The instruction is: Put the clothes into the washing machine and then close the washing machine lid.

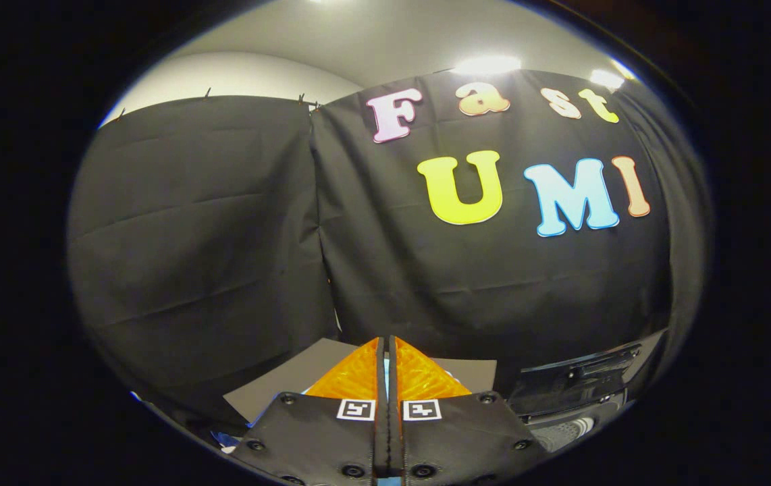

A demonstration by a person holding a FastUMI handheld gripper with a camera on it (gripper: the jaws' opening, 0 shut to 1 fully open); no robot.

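Note:
My gripper is shut, its two fingers pressed together and tilted up toward the black cloth wall. A thin pale-blue sliver shows in the seam between the fingers; I cannot tell what it is. To the right of the fingers, low down, sits a dark machine part with a long recessed handle, possibly the washing machine's top. A small blue and white scrap peeks out to the left below the fingers.
A flat grey surface lies just beyond the fingers, in front of the black cloth wall. A light ribbed piece sits under the dark machine part. White ceiling with bright lamps shows above.

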